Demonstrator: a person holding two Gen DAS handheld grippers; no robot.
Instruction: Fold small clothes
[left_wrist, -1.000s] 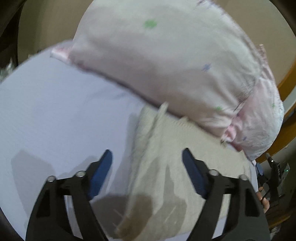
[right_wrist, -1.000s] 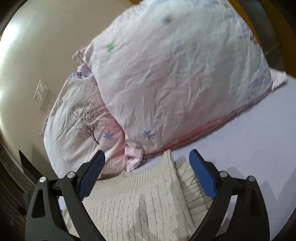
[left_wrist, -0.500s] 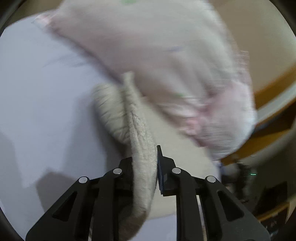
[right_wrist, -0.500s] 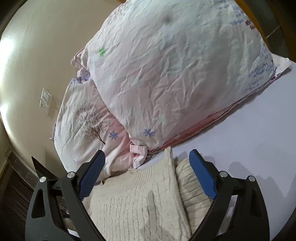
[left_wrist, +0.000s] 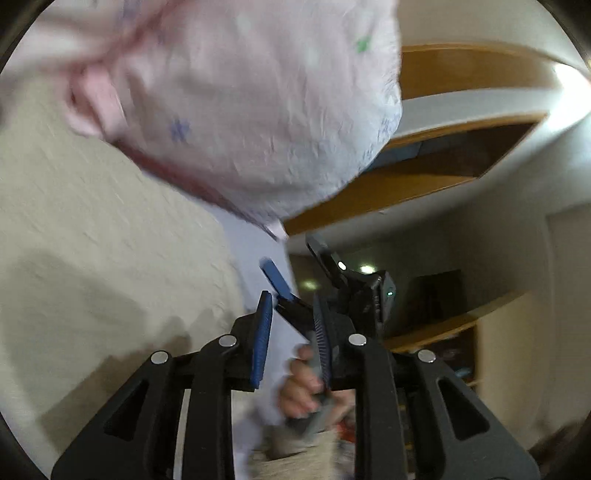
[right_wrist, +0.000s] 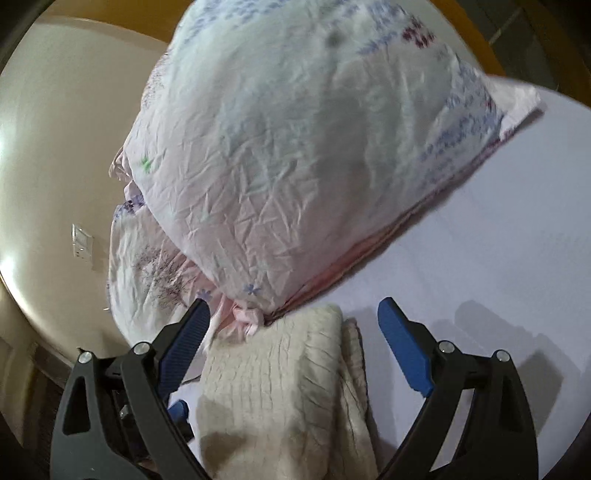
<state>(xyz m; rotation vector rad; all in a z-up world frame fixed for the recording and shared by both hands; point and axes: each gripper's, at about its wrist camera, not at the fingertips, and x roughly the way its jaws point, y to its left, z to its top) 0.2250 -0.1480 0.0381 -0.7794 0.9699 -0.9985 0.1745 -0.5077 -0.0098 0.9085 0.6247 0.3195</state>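
A cream cable-knit sweater (right_wrist: 288, 391) lies folded on the pale lilac bed sheet (right_wrist: 480, 258), its far edge against a pink floral pillow (right_wrist: 295, 147). My right gripper (right_wrist: 291, 332) is open, its blue pads on either side of the sweater's top edge, just above it. In the left wrist view the sweater (left_wrist: 110, 258) fills the left side. My left gripper (left_wrist: 291, 332) is partly open and empty, to the right of the sweater's edge. The right gripper's blue pad (left_wrist: 275, 277) and the hand holding it show beyond it.
A second floral pillow (right_wrist: 147, 266) lies behind the first, by the beige wall with a switch plate (right_wrist: 82, 242). A wooden headboard (left_wrist: 443, 74) curves behind the pillow. Shelves (left_wrist: 443, 332) stand in the dim room beyond the bed edge.
My left gripper closed on the sweater's edge, carried it over, and has now let go and swung right. The sweater is folded narrower. My right gripper stayed open and moved slightly.
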